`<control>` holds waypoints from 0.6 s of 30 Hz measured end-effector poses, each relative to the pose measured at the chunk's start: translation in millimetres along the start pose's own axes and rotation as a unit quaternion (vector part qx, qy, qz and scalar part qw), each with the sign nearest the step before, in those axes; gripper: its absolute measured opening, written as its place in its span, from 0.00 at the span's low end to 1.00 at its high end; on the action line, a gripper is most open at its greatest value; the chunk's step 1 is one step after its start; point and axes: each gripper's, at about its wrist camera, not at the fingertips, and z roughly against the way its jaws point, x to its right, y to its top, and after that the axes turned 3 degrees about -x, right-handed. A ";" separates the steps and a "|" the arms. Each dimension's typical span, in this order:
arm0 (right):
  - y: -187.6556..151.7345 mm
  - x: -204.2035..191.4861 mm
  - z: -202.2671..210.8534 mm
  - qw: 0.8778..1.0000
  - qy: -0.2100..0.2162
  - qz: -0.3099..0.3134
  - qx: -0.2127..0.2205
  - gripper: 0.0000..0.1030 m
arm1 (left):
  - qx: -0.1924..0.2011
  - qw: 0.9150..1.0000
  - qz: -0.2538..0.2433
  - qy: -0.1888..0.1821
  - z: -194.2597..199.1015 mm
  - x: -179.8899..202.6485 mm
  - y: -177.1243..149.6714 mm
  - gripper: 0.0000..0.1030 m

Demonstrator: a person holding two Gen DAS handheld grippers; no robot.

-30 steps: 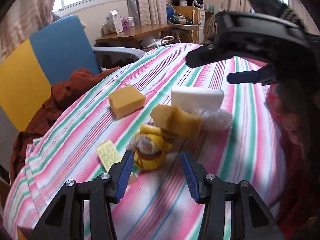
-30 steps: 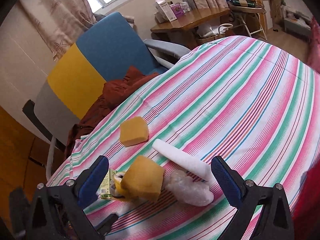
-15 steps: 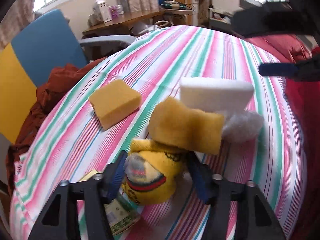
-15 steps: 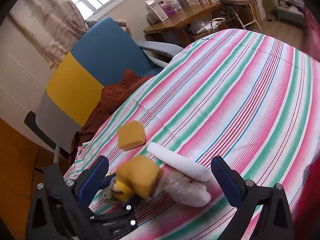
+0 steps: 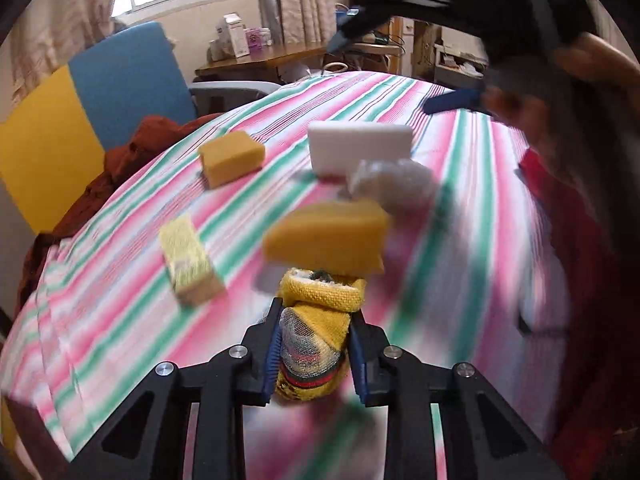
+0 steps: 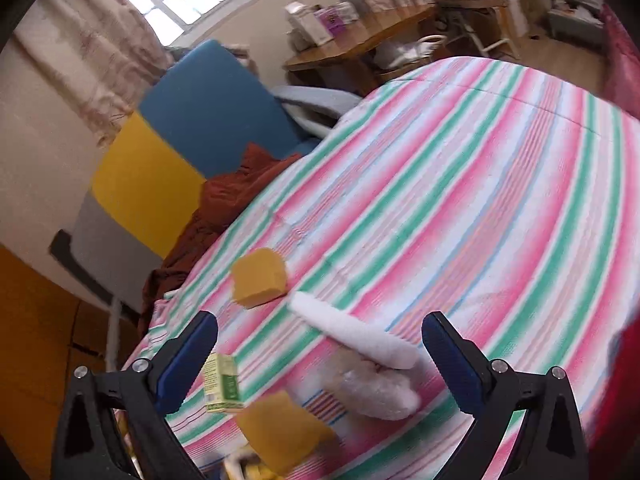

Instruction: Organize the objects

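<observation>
From my right wrist camera, the right gripper (image 6: 320, 360) stands wide apart with nothing between its blue pads (image 6: 448, 356); below it on the striped tablecloth (image 6: 460, 184) lie a white foam block (image 6: 352, 336), a crumpled plastic wrap (image 6: 372, 388), two yellow sponges (image 6: 258, 278) (image 6: 284, 430) and a small green carton (image 6: 222, 382); a blue-and-yellow chair (image 6: 192, 136) stands beyond.

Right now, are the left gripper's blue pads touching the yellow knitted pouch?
Touching. The left wrist view shows the left gripper with both blue pads pressed against the yellow knitted pouch.
</observation>
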 end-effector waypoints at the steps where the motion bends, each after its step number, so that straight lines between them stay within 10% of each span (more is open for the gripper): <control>1: -1.7 -5.8 -3.1 1.000 0.016 0.012 -0.009 1.00 | 0.003 1.000 0.008 0.001 7.3 1.9 -8.3 0.27; 5: -19.3 -41.9 -25.1 0.990 0.064 0.098 -0.083 1.00 | 0.003 0.999 0.051 -0.007 30.0 3.6 -36.3 0.27; 18: -53.2 -62.7 -67.6 0.964 -0.020 0.200 -0.176 1.00 | 0.000 0.998 0.064 0.012 40.5 7.4 -53.9 0.33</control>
